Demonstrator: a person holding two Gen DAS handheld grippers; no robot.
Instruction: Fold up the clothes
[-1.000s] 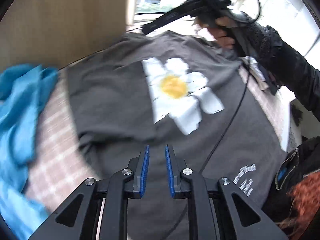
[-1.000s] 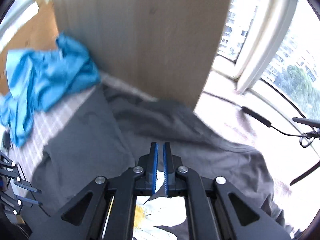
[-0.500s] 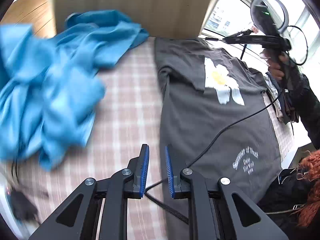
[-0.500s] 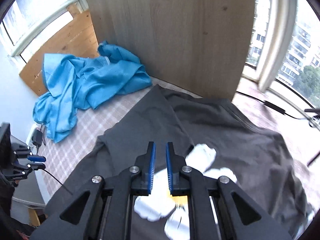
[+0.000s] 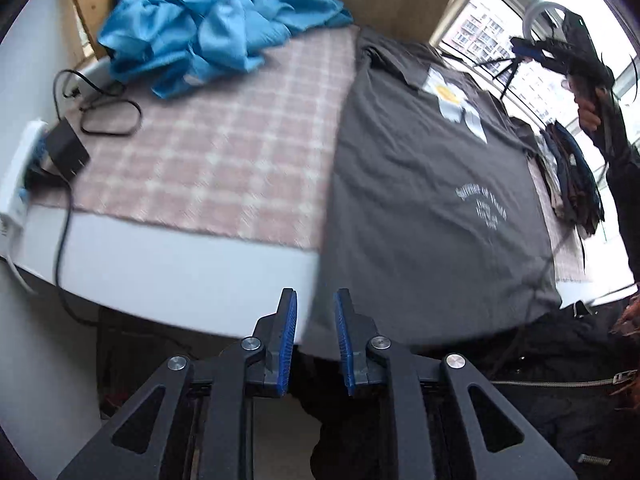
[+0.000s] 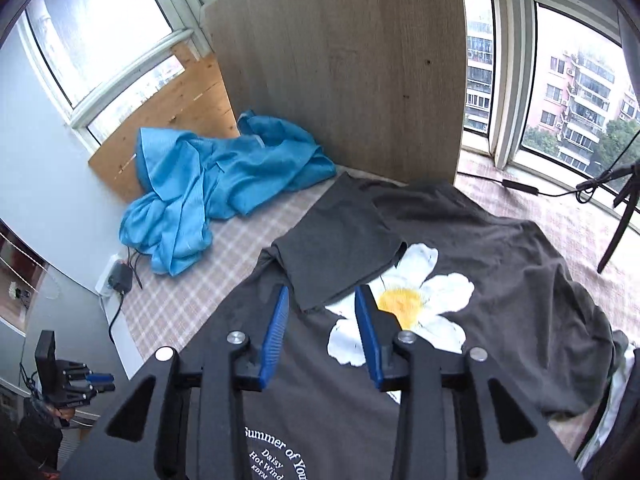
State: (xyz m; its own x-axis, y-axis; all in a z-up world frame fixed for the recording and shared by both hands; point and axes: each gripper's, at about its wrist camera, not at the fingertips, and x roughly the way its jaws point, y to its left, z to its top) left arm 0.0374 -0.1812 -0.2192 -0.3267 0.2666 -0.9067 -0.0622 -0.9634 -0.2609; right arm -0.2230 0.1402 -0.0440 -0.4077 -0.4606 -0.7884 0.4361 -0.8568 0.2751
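One sleeve of the gray shirt is folded in; the rest lies flat. Blue cloth sits crumpled. Both grippers, left and right, gape, holding nothing.

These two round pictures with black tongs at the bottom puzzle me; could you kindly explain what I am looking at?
A person holds a two-finger gripper in each hand, and each carries a fisheye camera looking along its fingers. One picture is from the left gripper, the other from the right gripper. Both are open and hold nothing. On the pink checked bedcover lies a dark grey T-shirt with a daisy print, one sleeve folded inward. A crumpled blue garment lies beside it, near a power strip. The left view also shows the hand holding the right gripper.
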